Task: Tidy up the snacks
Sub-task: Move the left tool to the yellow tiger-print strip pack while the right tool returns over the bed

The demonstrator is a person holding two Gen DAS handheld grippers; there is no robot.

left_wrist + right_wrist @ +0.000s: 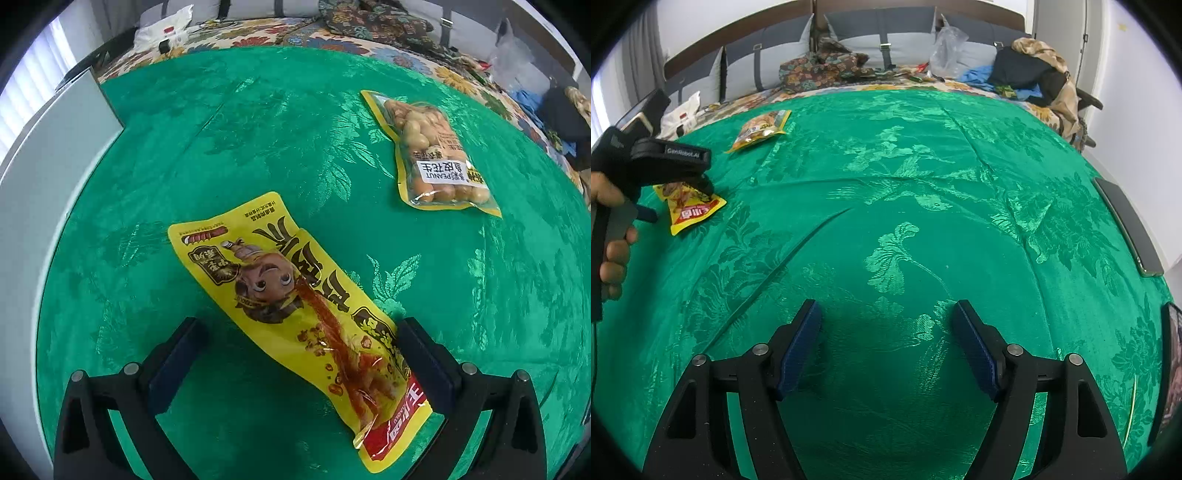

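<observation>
Long yellow foil snack sachet [295, 317]: flat on green brocade table [258, 129], light, limp, slick; grip its thick middle. Left gripper [295, 354] fingers wide, straddling it, not pressing. Right gripper [886, 343] fingers wide, empty.

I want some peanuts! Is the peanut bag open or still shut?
Shut, it seems: the peanut bag lies flat on the green cloth, peanuts all inside.
</observation>
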